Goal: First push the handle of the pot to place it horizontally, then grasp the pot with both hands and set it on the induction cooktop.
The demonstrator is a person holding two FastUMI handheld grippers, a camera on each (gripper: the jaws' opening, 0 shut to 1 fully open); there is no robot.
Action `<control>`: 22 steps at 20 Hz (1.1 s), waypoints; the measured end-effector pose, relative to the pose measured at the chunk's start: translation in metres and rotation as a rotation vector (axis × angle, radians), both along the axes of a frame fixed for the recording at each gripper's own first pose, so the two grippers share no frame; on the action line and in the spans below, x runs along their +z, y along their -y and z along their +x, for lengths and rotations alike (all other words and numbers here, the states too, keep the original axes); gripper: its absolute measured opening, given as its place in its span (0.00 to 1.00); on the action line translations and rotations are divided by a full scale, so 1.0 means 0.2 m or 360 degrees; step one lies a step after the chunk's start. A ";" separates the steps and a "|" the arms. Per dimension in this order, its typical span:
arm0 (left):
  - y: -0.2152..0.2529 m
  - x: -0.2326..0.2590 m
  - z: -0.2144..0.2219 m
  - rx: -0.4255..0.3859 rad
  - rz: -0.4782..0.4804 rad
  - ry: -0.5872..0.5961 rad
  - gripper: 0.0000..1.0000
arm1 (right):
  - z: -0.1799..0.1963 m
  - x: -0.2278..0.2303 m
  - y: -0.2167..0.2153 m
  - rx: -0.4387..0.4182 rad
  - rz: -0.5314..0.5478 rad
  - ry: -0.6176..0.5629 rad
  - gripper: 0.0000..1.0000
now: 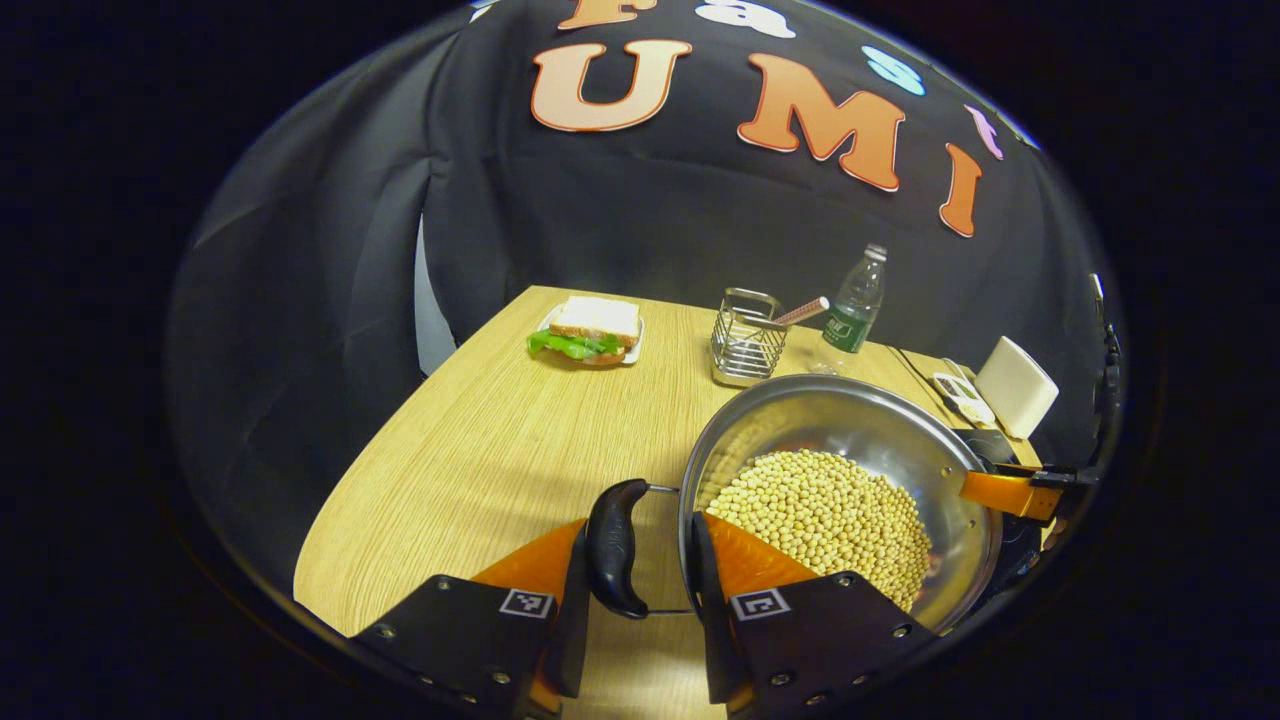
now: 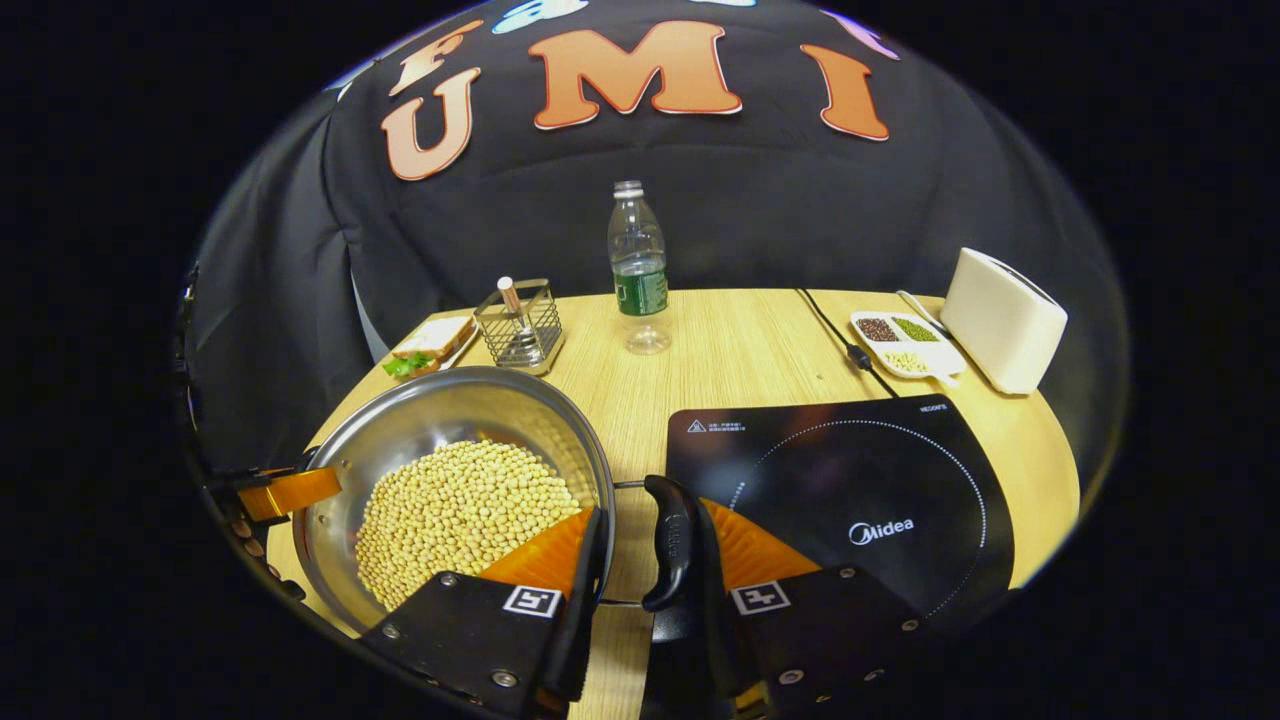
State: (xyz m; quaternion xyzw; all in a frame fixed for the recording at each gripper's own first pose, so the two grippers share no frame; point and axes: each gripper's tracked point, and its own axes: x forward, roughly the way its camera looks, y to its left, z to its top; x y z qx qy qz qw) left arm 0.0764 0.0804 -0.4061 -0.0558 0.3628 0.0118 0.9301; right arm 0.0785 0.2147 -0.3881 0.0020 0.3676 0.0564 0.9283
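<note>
Both grippers, L (image 1: 640, 560) & R (image 2: 645, 550), straddle pot (image 1: 850, 440) handles, clamp unclear; next: squeeze, lift to cooktop (image 2: 850, 480) at 3 o'clock.

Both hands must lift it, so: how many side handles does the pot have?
2. One handle sits between the left gripper's fingers, the other handle between the right gripper's fingers, on opposite sides of the pot.

Wooden table (image 2: 740, 350) carrying induction cooktop (image 2: 850, 500), bottle (image 2: 638, 265), wire caddy (image 2: 520, 325), sandwich plate (image 1: 590, 330), toaster (image 2: 1003, 320), bean tray (image 2: 905, 343)
</note>
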 end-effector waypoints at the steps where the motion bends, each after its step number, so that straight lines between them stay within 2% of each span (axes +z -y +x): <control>1: 0.02 0.03 -0.01 0.0002 0.0010 0.0021 0.49 | -0.01 0.03 0.01 -0.0002 0.0013 0.0012 0.47; 3: 0.05 0.11 -0.01 -0.0004 0.0026 0.0060 0.51 | -0.02 0.08 0.04 -0.0010 0.0034 0.0031 0.47; 6: 0.14 0.19 -0.02 -0.0025 0.0028 0.0096 0.47 | -0.04 0.18 0.11 -0.0032 0.0047 0.0073 0.47; 12: 0.38 0.31 -0.02 -0.0115 0.0022 0.0135 0.49 | -0.09 0.32 0.34 -0.0096 0.0043 0.0135 0.47; 22: 0.86 0.35 -0.03 -0.0258 -0.0005 0.0107 0.49 | -0.15 0.41 0.79 -0.0228 0.0034 0.0177 0.47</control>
